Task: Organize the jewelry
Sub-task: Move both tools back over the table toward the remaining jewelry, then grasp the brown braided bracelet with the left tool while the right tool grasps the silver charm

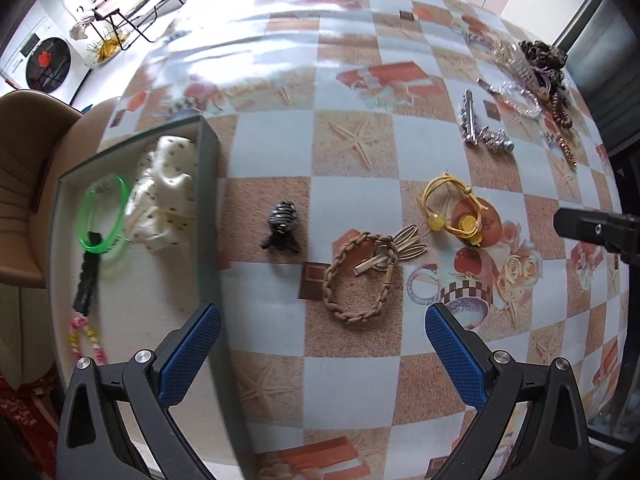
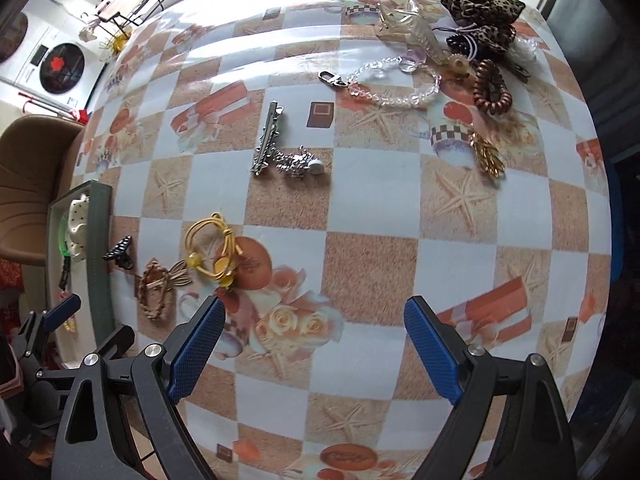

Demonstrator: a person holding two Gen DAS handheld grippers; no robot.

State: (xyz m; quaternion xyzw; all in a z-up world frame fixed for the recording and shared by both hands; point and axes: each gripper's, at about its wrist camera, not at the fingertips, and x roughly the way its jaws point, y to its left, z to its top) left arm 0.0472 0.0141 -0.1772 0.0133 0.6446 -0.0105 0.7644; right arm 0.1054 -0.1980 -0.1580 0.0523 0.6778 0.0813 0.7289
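My left gripper (image 1: pixel 320 344) gapes wide, empty; braided bracelet (image 1: pixel 356 276) at twelve o'clock; my right gripper (image 2: pixel 316 344) likewise spread, empty.

No readable text, either view. Green bangle (image 1: pixel 105 216) in tray (image 1: pixel 208 184): dark printed band along its lower edge, letters too blurred to read. Orange oval motifs on bench cloth (image 2: pixel 347 457) carry script-like lettering, illegible. Red fabric (image 1: pixel 24 420) at lower left edge of left wrist view: pale marks, cannot tell if characters. Appliance front (image 2: pixel 62 68) in background: red emblem on dark round door, no legible label. No numbers, no brands seen.
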